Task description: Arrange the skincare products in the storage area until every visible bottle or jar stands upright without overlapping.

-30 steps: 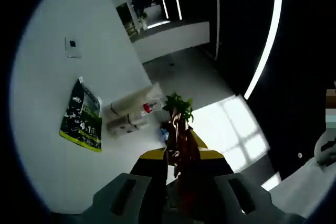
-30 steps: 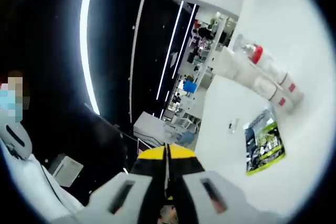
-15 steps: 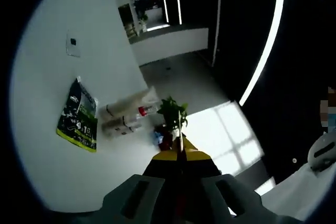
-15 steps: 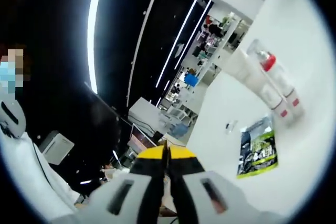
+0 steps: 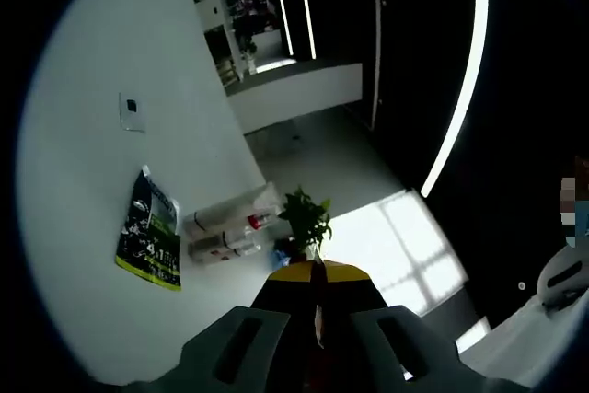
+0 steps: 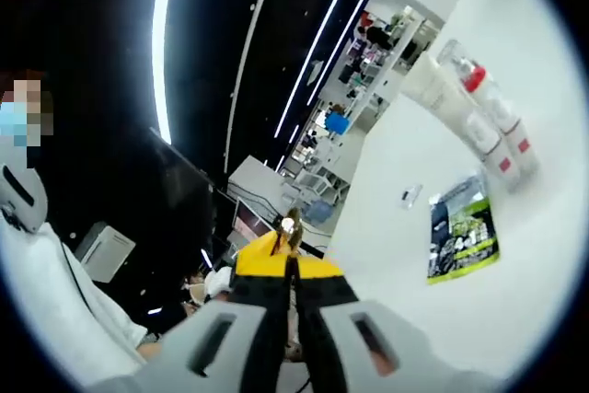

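Left gripper (image 5: 317, 275): rises from the bottom centre of the left gripper view, yellow-tipped black fingers (image 5: 296, 281) pressed together, no gap between them, nothing between them. Grey housing spreads below the fingers. Gripper held in the air, touching nothing.

Right gripper (image 6: 291, 266): rises from the bottom centre of the right gripper view, yellow-tipped fingers (image 6: 262, 266) closed against each other, only a thin seam between them, nothing held. Grey housing below. Also in the air, no contact. A white sleeve (image 6: 41, 292) of a person shows at the left edge of that view.
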`<action>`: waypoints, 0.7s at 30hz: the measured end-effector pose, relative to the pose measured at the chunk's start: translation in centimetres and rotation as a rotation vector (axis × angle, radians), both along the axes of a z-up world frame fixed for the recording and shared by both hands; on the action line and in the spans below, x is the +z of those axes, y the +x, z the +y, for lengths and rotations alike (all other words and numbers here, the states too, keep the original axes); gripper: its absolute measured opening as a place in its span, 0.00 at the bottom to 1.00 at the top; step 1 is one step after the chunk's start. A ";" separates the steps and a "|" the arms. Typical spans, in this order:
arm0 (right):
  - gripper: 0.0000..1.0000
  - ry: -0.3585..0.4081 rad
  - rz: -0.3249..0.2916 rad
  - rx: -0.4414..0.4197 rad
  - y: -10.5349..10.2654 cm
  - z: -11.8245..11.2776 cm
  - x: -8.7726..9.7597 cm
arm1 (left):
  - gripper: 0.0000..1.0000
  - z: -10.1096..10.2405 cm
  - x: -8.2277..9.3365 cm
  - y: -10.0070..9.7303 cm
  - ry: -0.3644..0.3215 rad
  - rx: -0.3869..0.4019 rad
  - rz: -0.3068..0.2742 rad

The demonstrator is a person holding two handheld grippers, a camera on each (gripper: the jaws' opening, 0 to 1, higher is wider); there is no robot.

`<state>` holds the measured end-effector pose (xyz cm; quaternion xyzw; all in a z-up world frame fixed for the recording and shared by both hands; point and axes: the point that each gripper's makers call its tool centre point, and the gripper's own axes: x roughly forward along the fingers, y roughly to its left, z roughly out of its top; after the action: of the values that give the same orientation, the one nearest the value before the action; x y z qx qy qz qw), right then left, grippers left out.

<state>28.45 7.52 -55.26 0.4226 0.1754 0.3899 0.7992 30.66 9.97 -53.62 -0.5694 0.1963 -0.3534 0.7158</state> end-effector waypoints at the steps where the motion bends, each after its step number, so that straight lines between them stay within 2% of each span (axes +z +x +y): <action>1: 0.01 -0.007 -0.008 0.009 -0.1 0.0 -0.1 | 0.00 0.0 0.0 -0.1 0.001 -0.009 0.005; 5: 0.05 -0.081 -0.045 0.040 -0.3 -0.2 -0.5 | 0.00 -0.2 -0.3 -0.3 0.048 -0.046 -0.003; 11: 0.07 -0.047 -0.050 0.054 0.0 -1.1 0.4 | 0.00 -0.6 0.3 -0.6 0.078 -0.093 -0.036; 14: 0.07 -0.034 -0.053 0.064 0.3 -1.5 0.8 | 0.00 -1.1 0.3 -1.2 0.110 -0.141 -0.053; 17: 0.06 -0.045 -0.061 0.084 0.4 -1.6 0.9 | 0.00 -1.8 -0.2 -2.3 0.136 -0.208 -0.044; 21: 0.04 -0.066 -0.069 0.116 0.2 -1.6 0.8 | 0.00 -2.3 -0.7 -3.1 0.142 -0.252 -0.025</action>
<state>28.63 5.96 -54.43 0.3713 0.1846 0.4437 0.7945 27.56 7.68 -54.31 -0.4836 0.2820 -0.4328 0.7066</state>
